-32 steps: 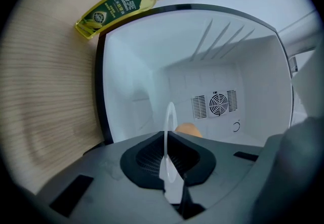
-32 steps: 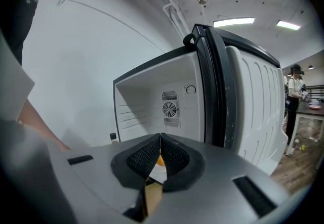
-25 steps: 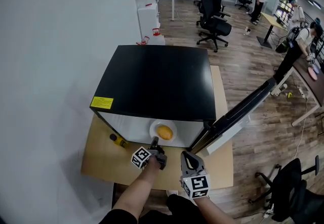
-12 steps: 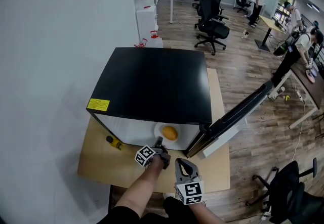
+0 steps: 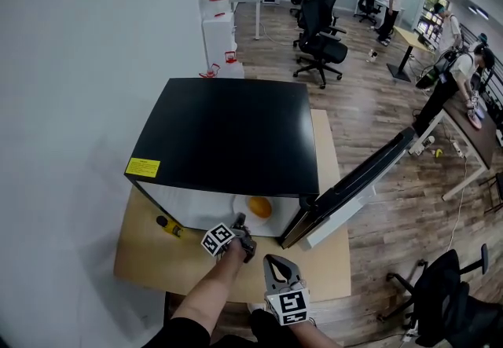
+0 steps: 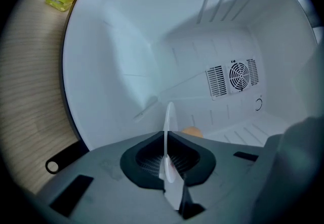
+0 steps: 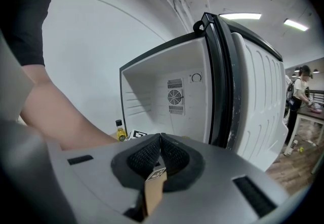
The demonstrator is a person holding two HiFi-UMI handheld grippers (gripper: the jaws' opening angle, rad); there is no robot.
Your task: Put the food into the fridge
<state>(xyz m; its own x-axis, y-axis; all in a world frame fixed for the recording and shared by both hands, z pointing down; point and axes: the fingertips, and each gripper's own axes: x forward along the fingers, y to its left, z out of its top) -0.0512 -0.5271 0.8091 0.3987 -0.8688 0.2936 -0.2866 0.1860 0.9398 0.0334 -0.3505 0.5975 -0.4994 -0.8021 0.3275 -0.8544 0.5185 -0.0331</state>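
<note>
A white plate [image 5: 242, 206] carrying an orange piece of food [image 5: 258, 206] lies at the mouth of the open black fridge [image 5: 228, 134]. My left gripper [image 5: 240, 221] is shut on the plate's near rim. In the left gripper view the thin plate edge [image 6: 168, 117] stands pinched between the jaws, with the food [image 6: 192, 131] just behind it and the white fridge interior [image 6: 228, 31] beyond. My right gripper [image 5: 273, 260] hovers lower right of the left one, in front of the fridge. Its jaws [image 7: 161, 137] are shut with nothing held.
The fridge door [image 5: 354, 184] swings open to the right. A small yellow oil bottle [image 5: 167, 225] lies on the wooden table [image 5: 149, 264] left of the fridge. Office chairs [image 5: 318, 32] and people stand far behind on the wood floor.
The head view has shifted slightly. My left gripper keeps its hold on the plate at the fridge mouth. My right gripper has drifted a little left and back toward me.
</note>
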